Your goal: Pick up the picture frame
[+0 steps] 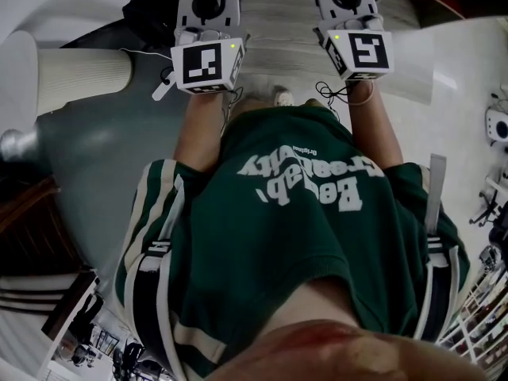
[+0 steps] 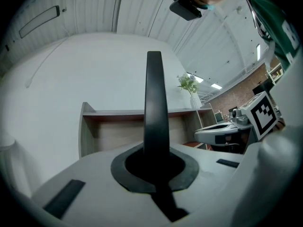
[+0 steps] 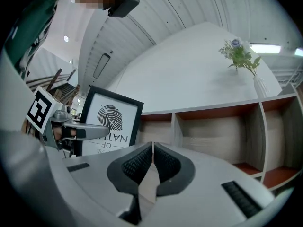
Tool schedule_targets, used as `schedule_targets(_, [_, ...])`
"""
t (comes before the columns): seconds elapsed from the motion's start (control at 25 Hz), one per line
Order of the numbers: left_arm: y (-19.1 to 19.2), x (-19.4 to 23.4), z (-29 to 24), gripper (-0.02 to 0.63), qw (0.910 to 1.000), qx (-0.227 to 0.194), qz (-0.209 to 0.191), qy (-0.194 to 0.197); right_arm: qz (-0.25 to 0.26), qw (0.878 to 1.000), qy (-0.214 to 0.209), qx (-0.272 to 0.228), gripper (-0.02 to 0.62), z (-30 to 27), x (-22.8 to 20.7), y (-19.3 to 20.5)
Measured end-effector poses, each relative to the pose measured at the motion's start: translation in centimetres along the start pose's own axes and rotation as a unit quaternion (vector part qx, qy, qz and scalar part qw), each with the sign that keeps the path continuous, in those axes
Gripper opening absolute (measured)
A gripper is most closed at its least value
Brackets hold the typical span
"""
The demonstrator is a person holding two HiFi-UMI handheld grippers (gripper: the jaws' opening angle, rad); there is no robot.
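Note:
The picture frame (image 3: 110, 122) has a black rim and a white print of a leaf with lettering. It shows at the left of the right gripper view, held upright in the air. My left gripper (image 2: 155, 162) is shut on the frame's edge, which rises as a thin black bar (image 2: 155, 98) between its jaws. That gripper's jaw (image 3: 78, 129) lies across the frame's left side. My right gripper (image 3: 152, 162) is to the right of the frame, apart from it, shut with nothing between its ribbed pads. In the head view only the two marker cubes (image 1: 208, 63) (image 1: 363, 50) show.
A low wooden shelf unit (image 3: 213, 131) with open compartments stands ahead against a white wall. A vase of flowers (image 3: 244, 56) stands on its top at the right. In the head view a white ribbed cylinder (image 1: 79, 74) lies at the left, and cables (image 1: 341, 94) lie on the floor.

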State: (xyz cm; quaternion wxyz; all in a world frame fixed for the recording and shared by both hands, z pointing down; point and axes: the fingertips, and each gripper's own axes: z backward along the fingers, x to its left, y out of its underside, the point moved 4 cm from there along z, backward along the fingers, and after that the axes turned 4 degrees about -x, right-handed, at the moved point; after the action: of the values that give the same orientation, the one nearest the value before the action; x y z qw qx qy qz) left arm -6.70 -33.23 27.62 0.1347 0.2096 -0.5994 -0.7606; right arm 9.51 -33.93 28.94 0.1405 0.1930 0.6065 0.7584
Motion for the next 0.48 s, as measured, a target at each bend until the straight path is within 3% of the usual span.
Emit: schedule_targets(0.48, [0.24,-0.13,-0.3,0.025,1.0,0.002,0.003,0.0,-0.002,1.0,-0.005,-0.002,0.035,0.0,-0.15,0.07])
